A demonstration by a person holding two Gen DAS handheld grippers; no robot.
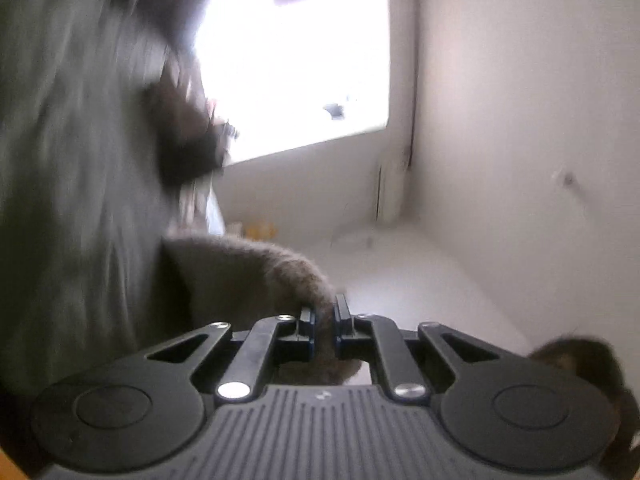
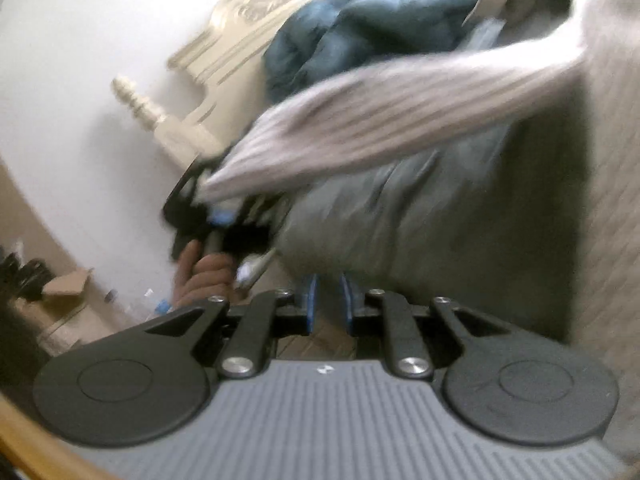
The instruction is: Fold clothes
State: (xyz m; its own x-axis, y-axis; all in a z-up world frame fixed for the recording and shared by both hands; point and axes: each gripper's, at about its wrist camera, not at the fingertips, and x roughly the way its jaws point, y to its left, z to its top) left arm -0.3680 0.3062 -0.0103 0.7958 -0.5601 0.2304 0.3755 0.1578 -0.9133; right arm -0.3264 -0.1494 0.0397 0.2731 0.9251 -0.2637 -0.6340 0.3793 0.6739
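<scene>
Left gripper [image 1: 325, 330]: narrow, pinching the fuzzy grey-brown knit garment [image 1: 248, 272], held up in the air.
Right gripper [image 2: 329, 304]: nearly closed; fabric between its blue pads [image 2: 311, 304] — cannot tell.
Background: blue quilted jacket [image 2: 340, 40], cream carved headboard [image 2: 240, 36].

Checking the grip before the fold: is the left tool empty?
No, the left tool has its fingers closed on a fold of the fuzzy grey garment.

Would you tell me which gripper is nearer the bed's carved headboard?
Left. The left gripper hangs close beside the headboard; the right gripper sits farther back, gripping grey fabric.
</scene>
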